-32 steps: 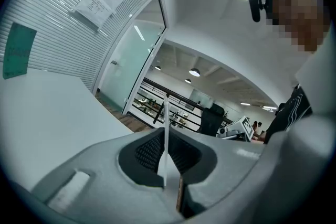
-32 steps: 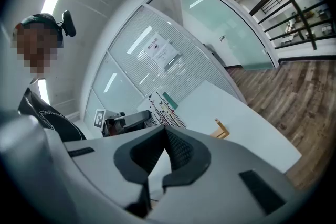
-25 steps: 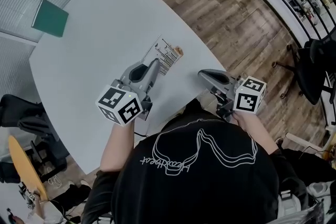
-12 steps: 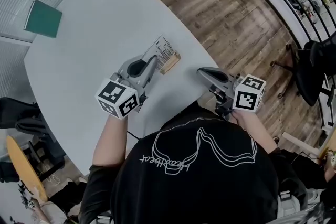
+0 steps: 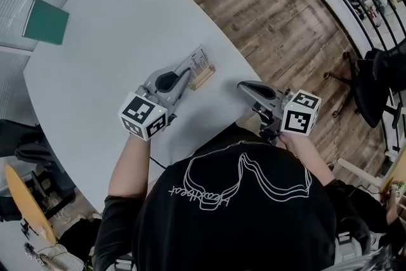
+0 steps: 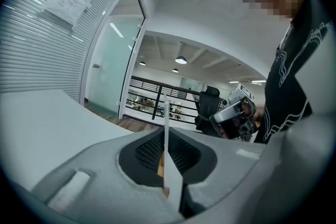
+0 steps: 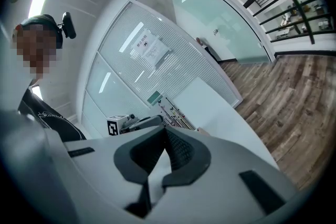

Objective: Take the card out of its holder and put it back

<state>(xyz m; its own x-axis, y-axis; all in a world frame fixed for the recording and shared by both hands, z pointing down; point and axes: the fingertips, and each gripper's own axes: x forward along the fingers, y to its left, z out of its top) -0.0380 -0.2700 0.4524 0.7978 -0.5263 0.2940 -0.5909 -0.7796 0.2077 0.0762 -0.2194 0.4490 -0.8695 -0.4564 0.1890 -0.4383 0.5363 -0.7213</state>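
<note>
The big white worktop (image 5: 108,73) has a round edge, and a brown wooden floor (image 5: 285,22) lies past it. A small wooden holder (image 5: 204,78) sits on the worktop near the edge closest to the person. Everything here is placed from that holder.

A black office chair (image 5: 380,79) stands on the floor, well apart from the holder, off to its right.

The left hand-held gripper (image 5: 186,77) lies just beside the holder on the person's side, with its tip pointing at it. Its jaws are clamped on a card. In the left gripper view the card (image 6: 166,128) shows edge-on as a thin white strip, squeezed between the two dark pads. A bit of brown wood peeks out low behind it.

The right hand-held gripper (image 5: 243,87) is near the holder, on its right, above the worktop's edge. It does not touch the holder. Its jaws are together and nothing is in them.

A green book (image 5: 45,21) lies flat, well apart from the holder, by the far left edge of the worktop.

The card (image 5: 199,61) has black print on it. It stands up right at the holder, with its bottom edge at the wood. I cannot tell if it sits down in the slot.
</note>
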